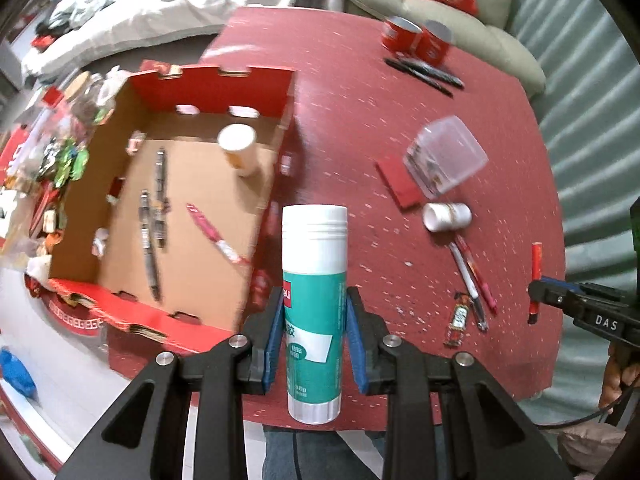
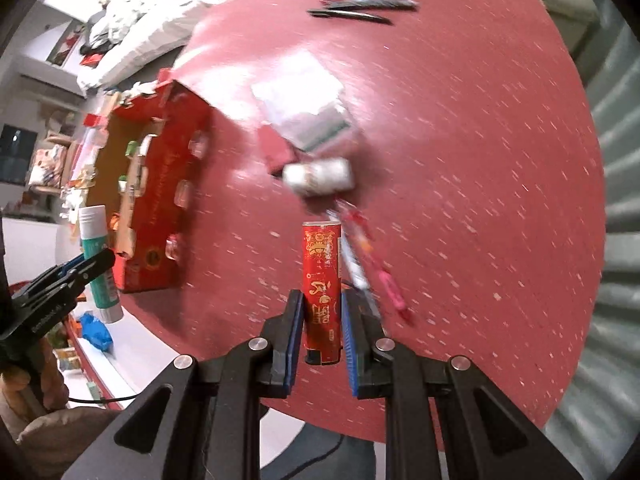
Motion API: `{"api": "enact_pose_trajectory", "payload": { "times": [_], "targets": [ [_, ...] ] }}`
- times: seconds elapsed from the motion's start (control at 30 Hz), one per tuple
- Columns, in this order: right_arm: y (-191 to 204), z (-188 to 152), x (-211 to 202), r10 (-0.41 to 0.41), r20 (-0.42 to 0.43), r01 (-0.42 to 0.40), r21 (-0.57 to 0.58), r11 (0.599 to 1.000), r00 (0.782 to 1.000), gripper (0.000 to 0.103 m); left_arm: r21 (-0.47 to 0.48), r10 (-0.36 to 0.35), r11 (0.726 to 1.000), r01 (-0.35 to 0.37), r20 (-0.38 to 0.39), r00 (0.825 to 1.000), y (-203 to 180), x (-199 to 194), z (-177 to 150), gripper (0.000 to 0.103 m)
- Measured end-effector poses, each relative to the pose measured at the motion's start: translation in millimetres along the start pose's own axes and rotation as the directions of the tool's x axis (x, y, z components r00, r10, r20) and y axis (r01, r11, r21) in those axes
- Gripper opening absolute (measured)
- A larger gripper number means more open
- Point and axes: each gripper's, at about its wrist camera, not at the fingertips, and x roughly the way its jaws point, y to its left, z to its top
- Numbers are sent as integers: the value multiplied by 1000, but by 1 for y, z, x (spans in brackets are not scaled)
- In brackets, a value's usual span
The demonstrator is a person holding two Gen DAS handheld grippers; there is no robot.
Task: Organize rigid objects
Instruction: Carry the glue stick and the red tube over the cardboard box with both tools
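My left gripper (image 1: 315, 306) is shut on a large white and green glue stick (image 1: 314, 280), held above the red table just right of an open cardboard box (image 1: 180, 216). The box holds several pens (image 1: 154, 216) and a white cup (image 1: 240, 152). My right gripper (image 2: 321, 308) is shut on a red lighter (image 2: 322, 280) with gold print, above the table. The glue stick (image 2: 98, 256) and left gripper (image 2: 86, 266) also show at the left of the right wrist view. The right gripper (image 1: 538, 292) with the lighter (image 1: 535, 280) shows at the right of the left wrist view.
On the red table (image 1: 360, 140) lie a clear plastic tub (image 1: 448, 156), a red card (image 1: 398, 182), a small white bottle (image 1: 446, 216), pens (image 1: 474, 280), a small sachet (image 1: 460, 320), two red cans (image 1: 416, 38) and black pens (image 1: 426, 70). A sofa stands behind.
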Motion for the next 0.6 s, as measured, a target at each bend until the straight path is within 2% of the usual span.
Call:
{"api": "enact_pose_trajectory", "payload": {
  "times": [0.27,0.4,0.6],
  "targets": [
    [87,26,9,23,33,-20,-81,997,999,20,-54,-1,999,3,41,999,63,-16,16,31],
    [143,37,22,20,34,-16,-136,991,999,20,-79,34,996,-30,45,998,93,-17,23,31],
    [223,47,43,16,19,-11,-248,969,1000,20,-107,86,991,-85,8,996,137,-7,24,31]
  ]
}}
